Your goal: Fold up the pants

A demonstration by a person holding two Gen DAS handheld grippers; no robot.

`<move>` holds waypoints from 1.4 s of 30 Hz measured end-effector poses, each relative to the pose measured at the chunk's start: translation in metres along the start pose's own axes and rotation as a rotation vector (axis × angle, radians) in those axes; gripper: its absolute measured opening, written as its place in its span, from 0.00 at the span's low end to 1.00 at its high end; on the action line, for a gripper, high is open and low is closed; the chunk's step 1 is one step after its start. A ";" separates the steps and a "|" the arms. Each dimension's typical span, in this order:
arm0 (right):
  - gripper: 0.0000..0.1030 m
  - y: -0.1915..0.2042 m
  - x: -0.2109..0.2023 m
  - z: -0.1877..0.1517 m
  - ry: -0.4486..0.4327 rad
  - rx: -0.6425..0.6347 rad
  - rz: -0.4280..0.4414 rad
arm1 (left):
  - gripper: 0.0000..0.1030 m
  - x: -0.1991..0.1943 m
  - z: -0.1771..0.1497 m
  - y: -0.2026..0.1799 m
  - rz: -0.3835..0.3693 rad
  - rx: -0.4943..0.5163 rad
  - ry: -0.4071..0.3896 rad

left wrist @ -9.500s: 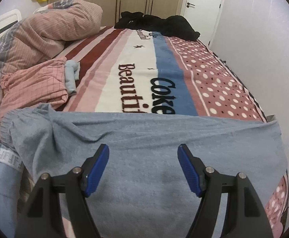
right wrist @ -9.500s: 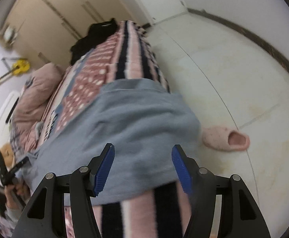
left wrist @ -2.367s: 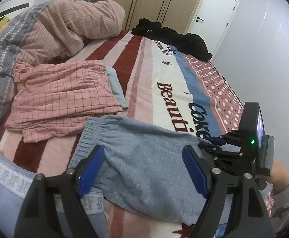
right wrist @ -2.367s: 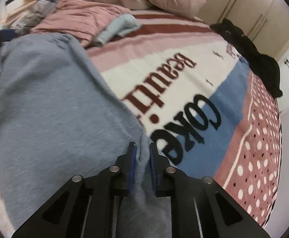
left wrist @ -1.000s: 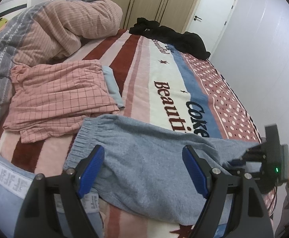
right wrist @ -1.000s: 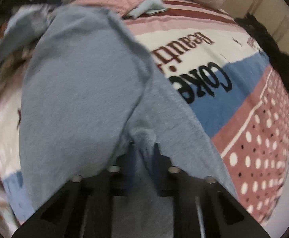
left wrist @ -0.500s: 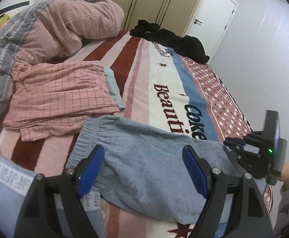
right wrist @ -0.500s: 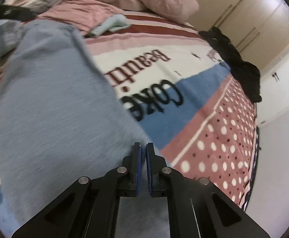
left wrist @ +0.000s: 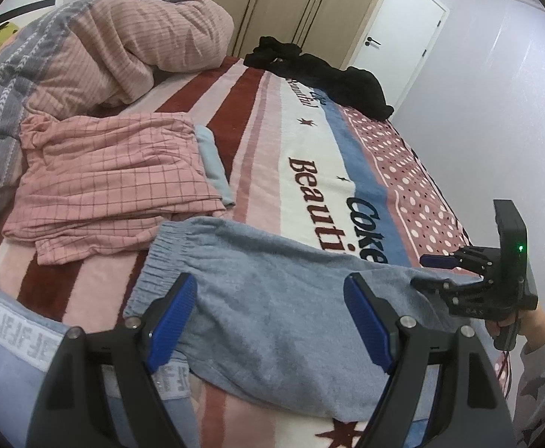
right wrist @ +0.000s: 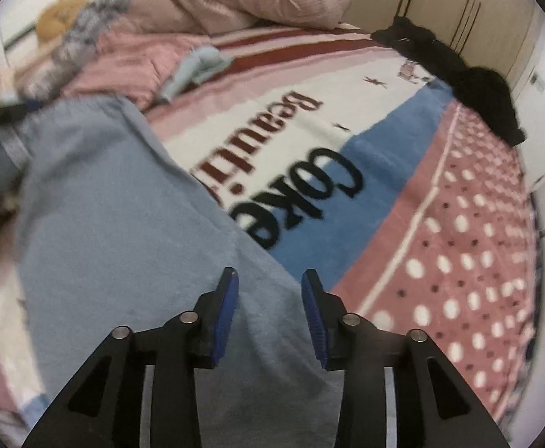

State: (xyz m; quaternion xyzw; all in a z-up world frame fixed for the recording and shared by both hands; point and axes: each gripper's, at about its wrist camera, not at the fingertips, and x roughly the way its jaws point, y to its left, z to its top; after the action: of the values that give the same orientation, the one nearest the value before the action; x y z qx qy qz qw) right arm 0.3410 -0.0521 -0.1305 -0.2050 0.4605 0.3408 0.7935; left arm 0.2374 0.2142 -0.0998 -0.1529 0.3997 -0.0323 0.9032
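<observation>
**Grey-blue pants laid across the bed, both tools free of them**

Your soft grey-blue knit pants (left wrist: 272, 298) lie flat across the near edge of the bed, on the striped plush blanket (left wrist: 309, 156) with its "Beautiful" and "Coke" lettering. The gathered elastic waistband (left wrist: 160, 257) sits toward the left in your left wrist view, just beside the folded pink checked garment (left wrist: 111, 183); the leg end runs off to the right, under your right tool.

Your left tool (left wrist: 272, 321) hangs above the waist half of the pants with its blue pads spread wide and nothing between them. It is released and not touching the cloth.

Your right tool (right wrist: 270, 311) is over the leg part of the pants, close to their far edge where the blue band of the blanket begins. Its jaws are opening; the pads stand apart above the fabric and do not press on it. In the left wrist view the same tool (left wrist: 448, 272) shows at the right edge, held in your hand (left wrist: 522, 324) with a grey star-print sleeve (left wrist: 541, 377).

A heap of black clothing (left wrist: 321, 74) lies at the far end of the bed, well apart from the pants, and a rumpled pink quilt (left wrist: 123, 44) is piled at the far left.
</observation>
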 end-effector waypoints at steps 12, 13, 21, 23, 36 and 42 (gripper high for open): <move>0.15 0.032 0.023 -0.014 0.123 -0.108 0.083 | 0.76 0.002 0.000 -0.002 0.001 -0.003 0.002; 0.08 0.034 0.018 -0.015 0.113 -0.116 0.075 | 0.76 0.002 -0.001 -0.002 0.002 -0.003 0.002; 0.04 0.042 0.000 -0.011 0.023 -0.169 -0.128 | 0.76 0.000 -0.001 -0.002 -0.005 0.004 -0.003; 0.04 0.040 0.007 -0.006 0.035 -0.165 -0.152 | 0.76 0.000 -0.002 -0.001 -0.001 0.001 -0.003; 0.34 -0.025 -0.024 -0.016 0.005 0.020 -0.161 | 0.76 0.000 -0.002 0.001 -0.001 -0.010 0.004; 0.36 -0.042 -0.024 -0.043 0.095 0.045 -0.029 | 0.76 0.001 -0.002 -0.003 0.000 0.001 0.004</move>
State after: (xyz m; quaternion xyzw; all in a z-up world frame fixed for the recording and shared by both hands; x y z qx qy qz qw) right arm 0.3385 -0.1167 -0.1305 -0.2097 0.5022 0.3089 0.7800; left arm 0.2365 0.2107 -0.1006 -0.1526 0.4014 -0.0328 0.9025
